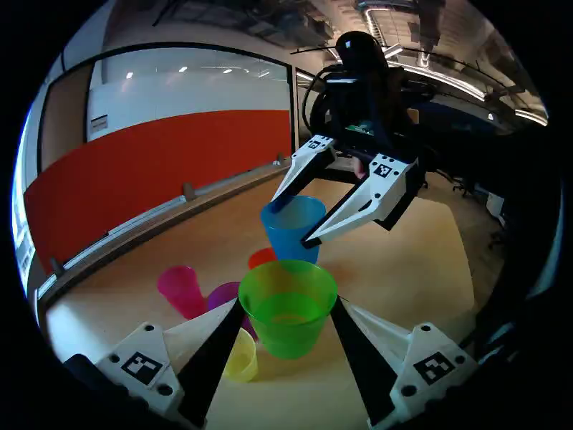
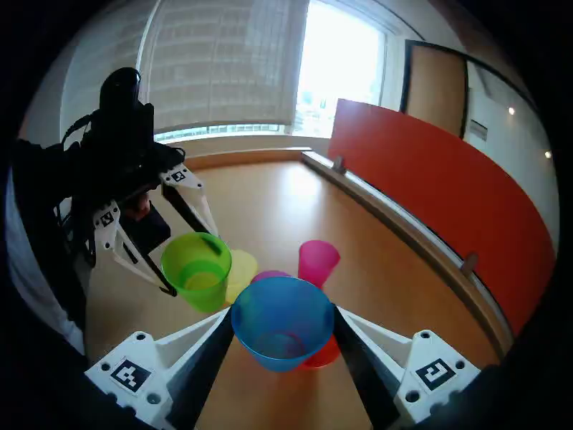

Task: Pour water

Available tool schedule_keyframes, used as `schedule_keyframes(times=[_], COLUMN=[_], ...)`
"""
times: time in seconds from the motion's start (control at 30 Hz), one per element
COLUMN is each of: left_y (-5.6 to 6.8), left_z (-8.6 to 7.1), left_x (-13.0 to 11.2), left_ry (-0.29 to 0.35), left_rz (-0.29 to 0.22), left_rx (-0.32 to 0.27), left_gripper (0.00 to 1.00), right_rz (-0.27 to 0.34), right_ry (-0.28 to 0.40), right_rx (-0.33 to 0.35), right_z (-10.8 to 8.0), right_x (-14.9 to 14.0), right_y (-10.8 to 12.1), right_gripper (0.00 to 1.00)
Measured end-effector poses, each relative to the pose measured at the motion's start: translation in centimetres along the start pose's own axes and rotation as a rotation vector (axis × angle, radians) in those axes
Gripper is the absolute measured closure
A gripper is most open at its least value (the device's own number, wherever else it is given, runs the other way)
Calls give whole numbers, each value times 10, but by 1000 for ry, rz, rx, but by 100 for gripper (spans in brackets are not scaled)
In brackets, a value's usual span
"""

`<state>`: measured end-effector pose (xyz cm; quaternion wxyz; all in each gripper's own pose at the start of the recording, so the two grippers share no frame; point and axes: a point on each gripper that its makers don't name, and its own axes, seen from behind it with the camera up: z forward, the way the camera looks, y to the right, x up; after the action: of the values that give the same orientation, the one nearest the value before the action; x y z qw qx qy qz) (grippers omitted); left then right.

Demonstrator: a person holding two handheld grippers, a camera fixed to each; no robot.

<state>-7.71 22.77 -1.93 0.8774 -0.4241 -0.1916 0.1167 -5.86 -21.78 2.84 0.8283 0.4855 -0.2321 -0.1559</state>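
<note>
My left gripper [image 1: 286,322] is shut on a green cup [image 1: 288,307], held upright above the wooden table [image 1: 401,265]; liquid seems to sit in its bottom. Facing it, my right gripper [image 1: 295,221] holds a blue cup [image 1: 294,226] just behind and above the green one. In the right gripper view, my right gripper [image 2: 283,333] is shut on the blue cup [image 2: 281,330], which looks nearly empty. The left gripper [image 2: 188,264] grips the green cup [image 2: 196,271] to the left, close beside the blue cup.
On the table under the held cups stand a pink cup [image 1: 180,289], a purple cup [image 1: 225,294], a yellow cup [image 1: 242,356] and an orange cup [image 1: 261,256]. A red wall panel [image 1: 143,172] and a rail run along the table's far side.
</note>
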Motion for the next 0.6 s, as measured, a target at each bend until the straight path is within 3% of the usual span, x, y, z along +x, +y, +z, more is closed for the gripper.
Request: schedule_keyframes(times=[0.6], left_y=[23], left_z=[25], left_x=[-29], left_ry=[-43], left_rz=[12], left_rx=[-48], left_gripper=[15], right_rz=[-8], right_ry=[-13], right_rx=[29], right_z=[-1], right_x=[-41], right_y=[-21], right_gripper=[6])
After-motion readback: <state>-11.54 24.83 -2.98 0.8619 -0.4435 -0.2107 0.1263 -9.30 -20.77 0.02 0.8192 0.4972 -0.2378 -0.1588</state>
